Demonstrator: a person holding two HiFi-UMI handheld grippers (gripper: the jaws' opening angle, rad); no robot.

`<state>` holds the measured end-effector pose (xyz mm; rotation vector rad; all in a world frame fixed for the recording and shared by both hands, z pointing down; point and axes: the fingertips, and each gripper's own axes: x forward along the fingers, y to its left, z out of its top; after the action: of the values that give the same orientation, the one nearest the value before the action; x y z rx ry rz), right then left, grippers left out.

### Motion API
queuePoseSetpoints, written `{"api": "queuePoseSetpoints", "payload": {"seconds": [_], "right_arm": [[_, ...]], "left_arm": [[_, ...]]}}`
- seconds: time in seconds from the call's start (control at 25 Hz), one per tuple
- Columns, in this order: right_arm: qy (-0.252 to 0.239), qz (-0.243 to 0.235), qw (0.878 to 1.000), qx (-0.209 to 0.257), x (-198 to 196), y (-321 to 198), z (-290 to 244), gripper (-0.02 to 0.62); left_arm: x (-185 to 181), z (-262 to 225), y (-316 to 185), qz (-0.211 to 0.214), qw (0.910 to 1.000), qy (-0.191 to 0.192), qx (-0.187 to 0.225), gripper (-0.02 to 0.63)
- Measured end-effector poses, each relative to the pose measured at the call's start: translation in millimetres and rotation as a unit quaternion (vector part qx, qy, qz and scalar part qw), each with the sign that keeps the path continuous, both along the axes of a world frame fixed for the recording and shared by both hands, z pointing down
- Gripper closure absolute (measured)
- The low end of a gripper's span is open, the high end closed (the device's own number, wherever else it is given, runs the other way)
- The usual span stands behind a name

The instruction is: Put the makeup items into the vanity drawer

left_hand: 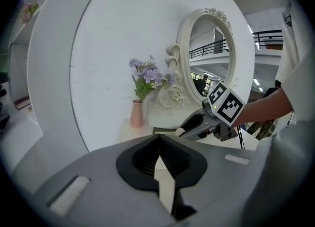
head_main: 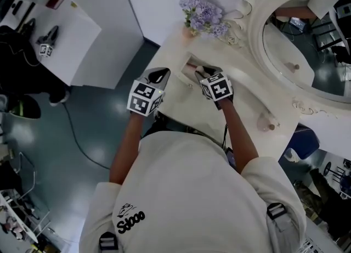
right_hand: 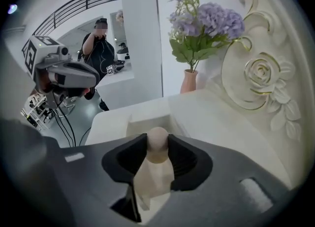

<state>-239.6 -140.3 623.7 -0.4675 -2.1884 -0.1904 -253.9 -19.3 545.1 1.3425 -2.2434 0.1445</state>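
A beige, egg-shaped makeup sponge sits between the pads of my right gripper, which is shut on it. In the head view that gripper hangs over the open drawer in the cream vanity top. The sponge's pale tip shows at its jaws in the left gripper view. My left gripper is just left of the drawer near the vanity's edge. Its jaws meet at the tips with nothing between them. The inside of the drawer is mostly hidden.
A pink vase with purple flowers stands behind the drawer, against the oval mirror's ornate frame. Round knobs stick out from the vanity's front. A white table with a spare gripper stands at the far left. A cable crosses the floor.
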Motion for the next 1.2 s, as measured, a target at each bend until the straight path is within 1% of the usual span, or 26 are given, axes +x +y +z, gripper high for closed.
{"api": "queuePoseSetpoints", "payload": {"seconds": [0.16, 0.28, 0.44, 0.6, 0.76, 0.96, 1.08, 1.2], "right_arm": [[0.046, 0.003, 0.999, 0.029, 4, 3, 24, 0.454], [0.066, 0.013, 0.997, 0.047, 4, 2, 34, 0.448], [0.074, 0.038, 0.995, 0.053, -1, 0, 35, 0.437], [0.072, 0.060, 0.994, 0.053, -3, -1, 34, 0.400], [0.050, 0.084, 0.994, 0.054, -5, -3, 26, 0.394], [0.012, 0.132, 0.989, 0.059, 0, -13, 1, 0.394], [-0.023, 0.166, 0.984, 0.061, 7, -26, -26, 0.408], [-0.063, 0.201, 0.976, 0.061, 17, -46, -58, 0.428]], "left_arm": [[-4, 6, 5, 0.009, 0.9999, 0.011, -0.001, 0.589], [-5, 10, 8, 0.023, 0.9996, 0.016, -0.004, 0.589], [-8, 14, 13, 0.041, 0.9989, 0.023, -0.006, 0.589], [-12, 17, 14, 0.065, 0.9975, 0.026, -0.007, 0.589], [-16, 20, 14, 0.087, 0.9957, 0.030, -0.008, 0.589], [-23, 21, 5, 0.118, 0.9926, 0.029, -0.007, 0.589], [-30, 12, -7, 0.135, 0.9907, 0.019, -0.002, 0.589], [-36, -2, -26, 0.154, 0.9881, 0.002, 0.006, 0.589]]}}
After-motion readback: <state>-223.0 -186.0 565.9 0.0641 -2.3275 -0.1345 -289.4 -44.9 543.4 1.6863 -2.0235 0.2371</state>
